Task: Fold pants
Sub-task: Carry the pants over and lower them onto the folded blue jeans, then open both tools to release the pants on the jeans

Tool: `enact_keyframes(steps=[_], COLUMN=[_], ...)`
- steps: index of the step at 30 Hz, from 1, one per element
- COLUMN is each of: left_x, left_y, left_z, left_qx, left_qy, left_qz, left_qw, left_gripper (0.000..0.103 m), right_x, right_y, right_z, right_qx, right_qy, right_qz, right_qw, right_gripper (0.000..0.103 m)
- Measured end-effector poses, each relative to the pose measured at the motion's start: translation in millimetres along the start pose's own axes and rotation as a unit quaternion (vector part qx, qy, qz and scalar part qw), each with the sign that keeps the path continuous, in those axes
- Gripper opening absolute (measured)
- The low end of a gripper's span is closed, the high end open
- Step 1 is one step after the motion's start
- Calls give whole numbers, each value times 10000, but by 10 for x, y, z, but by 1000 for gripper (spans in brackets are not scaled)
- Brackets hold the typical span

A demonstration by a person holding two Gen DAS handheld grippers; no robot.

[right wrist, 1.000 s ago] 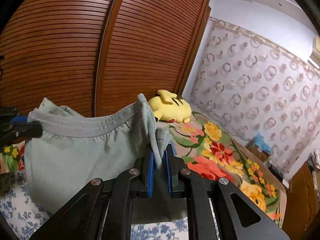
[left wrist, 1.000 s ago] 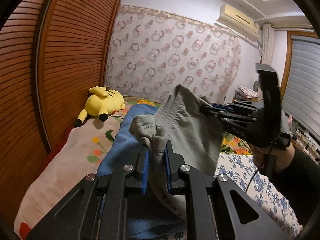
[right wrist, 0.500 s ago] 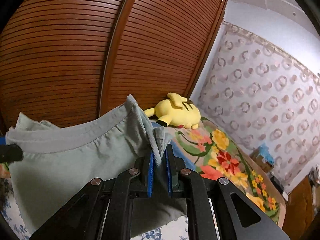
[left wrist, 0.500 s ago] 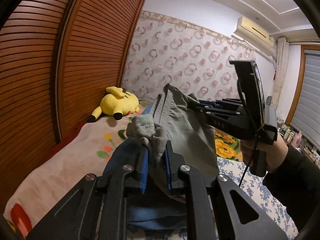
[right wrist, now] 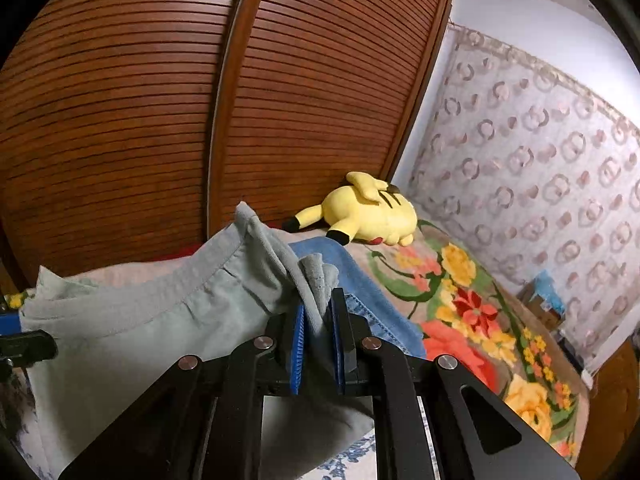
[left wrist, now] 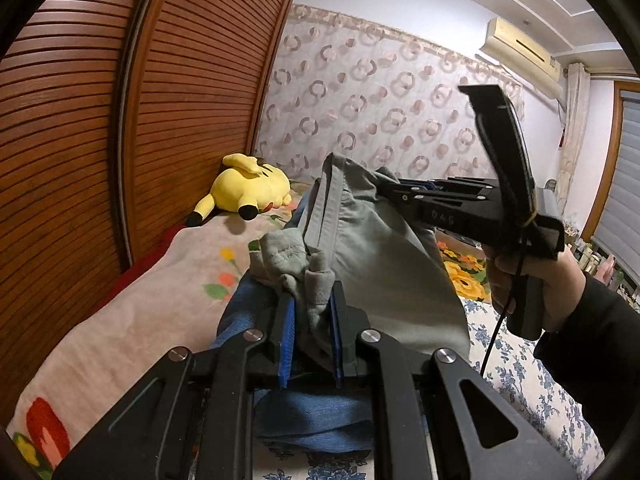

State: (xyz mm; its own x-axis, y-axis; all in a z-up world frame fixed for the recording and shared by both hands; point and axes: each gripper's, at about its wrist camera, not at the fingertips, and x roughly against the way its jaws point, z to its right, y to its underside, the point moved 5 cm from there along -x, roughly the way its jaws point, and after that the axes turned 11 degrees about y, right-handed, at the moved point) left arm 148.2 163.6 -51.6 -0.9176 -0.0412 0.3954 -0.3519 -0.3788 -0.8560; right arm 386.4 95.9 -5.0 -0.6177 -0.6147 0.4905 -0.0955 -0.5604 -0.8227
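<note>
We've got the grey pants (right wrist: 132, 332) held up by the waistband: left gripper (left wrist: 312, 320) pinching cloth, right gripper (right wrist: 318, 324) starting to loosen on it. Next we'd lower them flat onto the bed (left wrist: 132, 312).

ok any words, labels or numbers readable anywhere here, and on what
"DAS", as far as it can be read: faint raised letters on the black side of the right gripper, seen from the left wrist camera.
No other text can be read: none shows on the pants, the yellow toy or the air conditioner.
</note>
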Motion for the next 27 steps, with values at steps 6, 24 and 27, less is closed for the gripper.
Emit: enact_keyframes(steps=[6, 24, 27], left_x=[-15, -60, -22], left_y=[18, 69, 78], left_z=[37, -17, -22], left_qx=[-35, -187, -261], left_qy=[-67, -213, -226], left_qz=[-106, -458, -506], left_qw=[9999, 9986, 9981], left_gripper=[15, 18, 25], right_x=[175, 3, 160], right_y=[47, 240, 298], right_z=[173, 288, 199], right_qx=[-578, -1023, -1084], right_qy=[-412, -412, -381], right_qz=[26, -498, -467], right_qw=[9975, 9926, 9923], right_gripper=[33, 33, 36])
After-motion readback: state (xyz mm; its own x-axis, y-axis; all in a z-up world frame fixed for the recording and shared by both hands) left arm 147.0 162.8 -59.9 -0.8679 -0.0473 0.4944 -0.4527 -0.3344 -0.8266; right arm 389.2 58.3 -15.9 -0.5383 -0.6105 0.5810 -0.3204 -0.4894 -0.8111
